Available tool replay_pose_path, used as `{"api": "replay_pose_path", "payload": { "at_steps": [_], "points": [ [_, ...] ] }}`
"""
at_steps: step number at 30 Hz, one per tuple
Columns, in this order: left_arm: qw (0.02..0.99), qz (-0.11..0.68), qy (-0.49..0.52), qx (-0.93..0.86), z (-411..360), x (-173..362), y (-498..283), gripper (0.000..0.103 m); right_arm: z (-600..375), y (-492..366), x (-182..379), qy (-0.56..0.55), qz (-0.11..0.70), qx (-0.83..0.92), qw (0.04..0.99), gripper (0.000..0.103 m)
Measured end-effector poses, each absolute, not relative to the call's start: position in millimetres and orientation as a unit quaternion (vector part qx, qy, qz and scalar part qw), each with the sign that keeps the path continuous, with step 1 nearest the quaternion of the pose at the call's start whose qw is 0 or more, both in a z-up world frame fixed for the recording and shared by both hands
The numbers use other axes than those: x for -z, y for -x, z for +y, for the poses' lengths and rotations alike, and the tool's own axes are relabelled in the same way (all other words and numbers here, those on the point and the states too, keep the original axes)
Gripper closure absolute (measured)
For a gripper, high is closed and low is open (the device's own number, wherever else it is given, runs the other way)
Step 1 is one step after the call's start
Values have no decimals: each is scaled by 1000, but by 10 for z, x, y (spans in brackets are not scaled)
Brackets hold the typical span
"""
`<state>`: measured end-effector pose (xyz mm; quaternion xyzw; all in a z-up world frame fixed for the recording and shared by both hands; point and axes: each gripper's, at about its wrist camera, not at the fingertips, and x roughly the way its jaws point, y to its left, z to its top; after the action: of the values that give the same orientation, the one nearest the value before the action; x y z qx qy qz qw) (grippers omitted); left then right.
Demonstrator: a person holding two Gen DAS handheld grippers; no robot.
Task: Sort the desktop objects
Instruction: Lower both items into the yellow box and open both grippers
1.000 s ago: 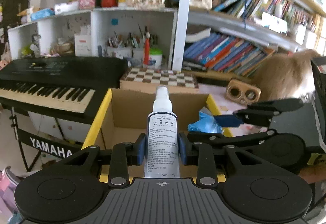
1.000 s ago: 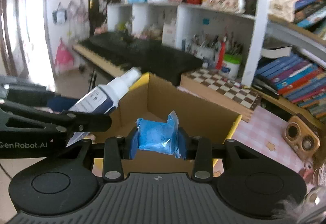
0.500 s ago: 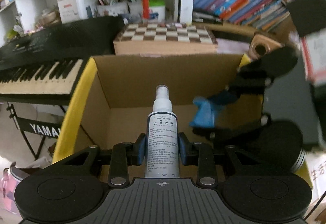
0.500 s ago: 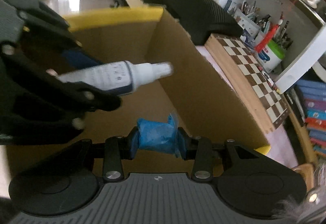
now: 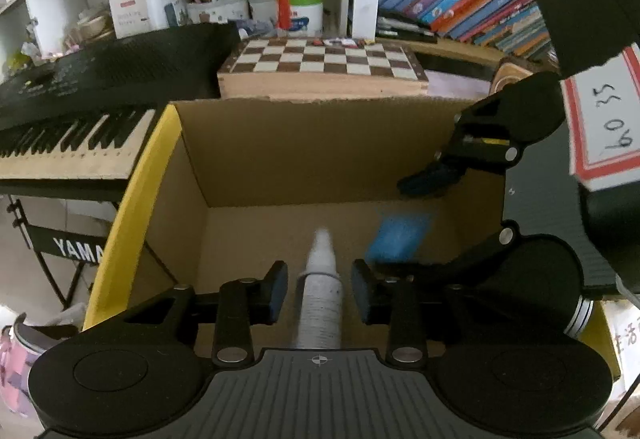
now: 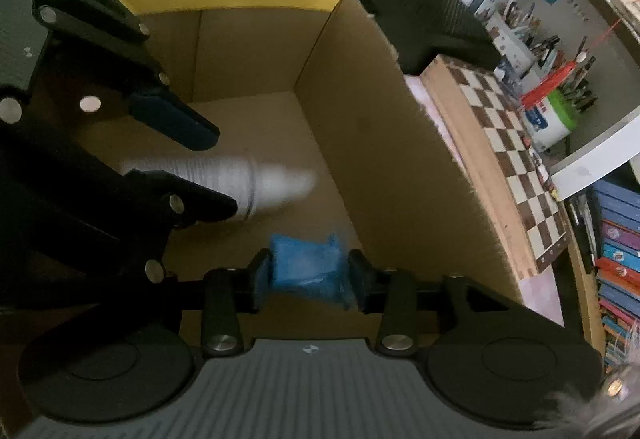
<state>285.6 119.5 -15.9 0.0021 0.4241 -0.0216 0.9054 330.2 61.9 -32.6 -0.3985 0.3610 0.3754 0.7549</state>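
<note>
spray bottle (image 5: 320, 295) between opening fingers (image 5: 276, 291), cardboard box (image 5: 304, 155)

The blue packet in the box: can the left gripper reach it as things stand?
Probably not directly: the left gripper has the white spray bottle between its opening jaws, and the right gripper sits around the blue packet.

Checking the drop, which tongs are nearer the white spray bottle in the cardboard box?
Left. The spray bottle lies blurred between the opening left tongs, untouched; the right tongs sit beside it, around the blue packet.
</note>
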Motion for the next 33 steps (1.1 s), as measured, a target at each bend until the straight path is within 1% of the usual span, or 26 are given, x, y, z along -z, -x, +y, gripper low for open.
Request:
{"api": "replay_pose_path", "payload": {
  "at_steps": [1,2,3,5,7,11,15,19,25,33],
  "points": [
    [910,415,-3,16,1201,129,-2836,53,610,-3289,308,396,355,-374,759,44],
    [914,406,-5,8,1209,100,-2808,49,607,-3284,294,394,351,-374,763,43],
    [918,396,-6,2,1223,57,-2774,42,599,-3277,283,392,347,-370,767,43],
    [926,378,3,4,1249,-34,-2707,35,568,-3269,247,380,342,-364,779,42],
    [934,358,6,3,1249,-141,-2620,35,498,-3236,185,356,332,-348,801,42],
    [946,323,-1,-11,1218,-315,-2438,29,336,-3108,26,294,313,-316,846,42],
    [954,299,7,-27,1228,-444,-2262,21,138,-2925,-163,231,291,-289,882,42],
    [959,280,24,-47,1251,-534,-2081,19,-87,-2714,-344,167,276,-261,910,38],
    [965,254,27,-61,1196,-586,-1817,16,-363,-2401,-473,94,262,-212,937,38],
    [966,248,52,-51,1168,-574,-1433,16,-602,-1936,-553,42,247,-165,954,38]
  ]
}}
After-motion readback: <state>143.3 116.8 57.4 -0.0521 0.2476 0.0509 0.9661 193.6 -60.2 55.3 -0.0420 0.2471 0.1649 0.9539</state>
